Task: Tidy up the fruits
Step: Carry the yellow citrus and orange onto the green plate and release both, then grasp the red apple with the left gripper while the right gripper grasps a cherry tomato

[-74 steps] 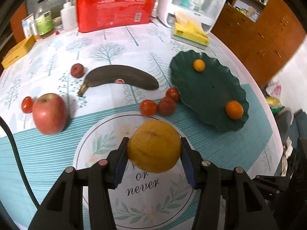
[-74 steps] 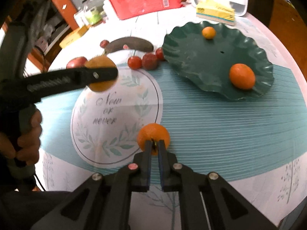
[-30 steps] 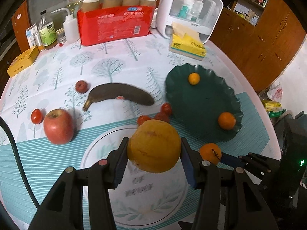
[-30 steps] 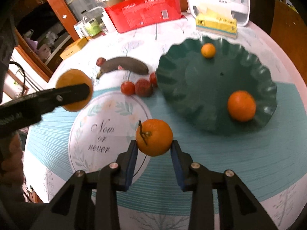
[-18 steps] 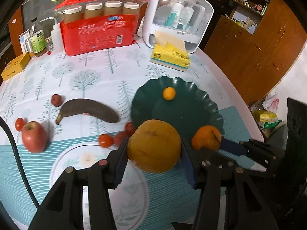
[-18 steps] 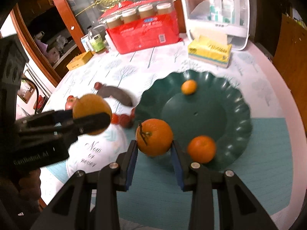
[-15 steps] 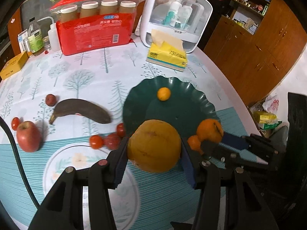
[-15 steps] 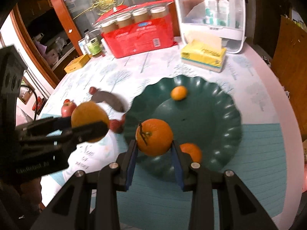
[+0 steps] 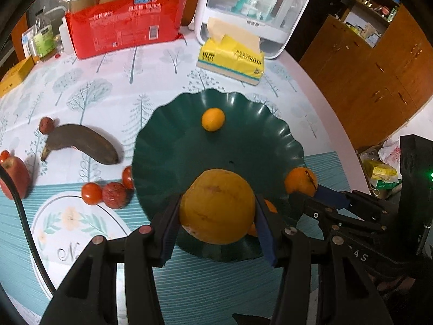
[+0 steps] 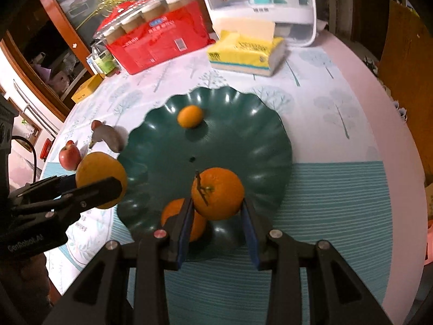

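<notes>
My left gripper (image 9: 216, 215) is shut on a large yellow-orange citrus fruit (image 9: 217, 205) and holds it above the near rim of the dark green scalloped plate (image 9: 184, 124). My right gripper (image 10: 216, 201) is shut on an orange (image 10: 217, 193) with a stem, above the plate's (image 10: 259, 140) near side. On the plate lie a small orange (image 9: 213, 119) at the back and another orange (image 10: 173, 212) at the front, partly hidden. The right gripper's orange also shows in the left wrist view (image 9: 299, 180).
Left of the plate lie a dark banana (image 9: 81, 143), a red apple (image 9: 13, 176), tomatoes (image 9: 91, 193) and small red fruits (image 9: 115, 195). A yellow tissue pack (image 9: 230, 59), a red package (image 9: 124, 27) and a white box (image 9: 251, 5) stand at the back. The table edge runs at the right.
Both grippers have moved forward and over the plate with their fruits still held. The right gripper took up its orange from the table earlier.
</notes>
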`<state>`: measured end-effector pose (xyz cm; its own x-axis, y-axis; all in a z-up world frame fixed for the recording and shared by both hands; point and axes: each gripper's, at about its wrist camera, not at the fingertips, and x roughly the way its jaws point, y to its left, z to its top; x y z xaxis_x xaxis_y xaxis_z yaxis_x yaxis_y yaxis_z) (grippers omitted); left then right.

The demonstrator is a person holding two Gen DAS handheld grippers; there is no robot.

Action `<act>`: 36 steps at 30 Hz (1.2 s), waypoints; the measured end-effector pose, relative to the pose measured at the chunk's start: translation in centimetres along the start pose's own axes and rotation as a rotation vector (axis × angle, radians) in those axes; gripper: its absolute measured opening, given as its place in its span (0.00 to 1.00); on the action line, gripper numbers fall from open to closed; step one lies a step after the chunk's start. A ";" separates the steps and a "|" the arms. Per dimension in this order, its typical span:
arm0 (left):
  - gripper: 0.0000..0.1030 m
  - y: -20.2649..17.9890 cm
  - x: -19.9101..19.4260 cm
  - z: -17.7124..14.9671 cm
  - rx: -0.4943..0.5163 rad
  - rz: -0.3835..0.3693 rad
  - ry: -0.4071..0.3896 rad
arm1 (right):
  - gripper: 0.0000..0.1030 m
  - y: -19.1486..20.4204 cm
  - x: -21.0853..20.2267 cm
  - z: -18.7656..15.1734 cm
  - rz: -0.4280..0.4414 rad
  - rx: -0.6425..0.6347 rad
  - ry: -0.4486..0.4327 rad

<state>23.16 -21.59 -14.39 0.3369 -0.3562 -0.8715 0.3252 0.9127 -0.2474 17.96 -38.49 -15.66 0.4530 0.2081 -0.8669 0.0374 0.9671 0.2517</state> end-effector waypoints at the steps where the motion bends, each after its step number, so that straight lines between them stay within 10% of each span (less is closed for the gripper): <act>1: 0.48 -0.1 0.3 0.0 -0.005 0.003 0.008 | 0.35 -0.4 0.3 0.0 0.003 0.002 0.009; 12: 0.49 0.0 3.1 0.0 -0.044 0.047 0.084 | 0.36 -1.3 1.9 0.0 0.034 0.010 0.061; 21: 0.70 1.2 0.5 0.1 -0.092 0.042 0.011 | 0.45 -1.0 0.8 0.0 0.047 0.032 0.032; 36: 0.78 8.5 -4.6 -3.8 -0.207 0.125 -0.048 | 0.55 3.5 -1.4 -0.6 0.034 0.013 -0.031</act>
<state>21.04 -11.41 -14.04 0.4059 -0.2428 -0.8811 0.0924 0.9700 -0.2248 16.88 -35.30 -13.84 0.4813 0.2358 -0.8443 0.0330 0.9576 0.2863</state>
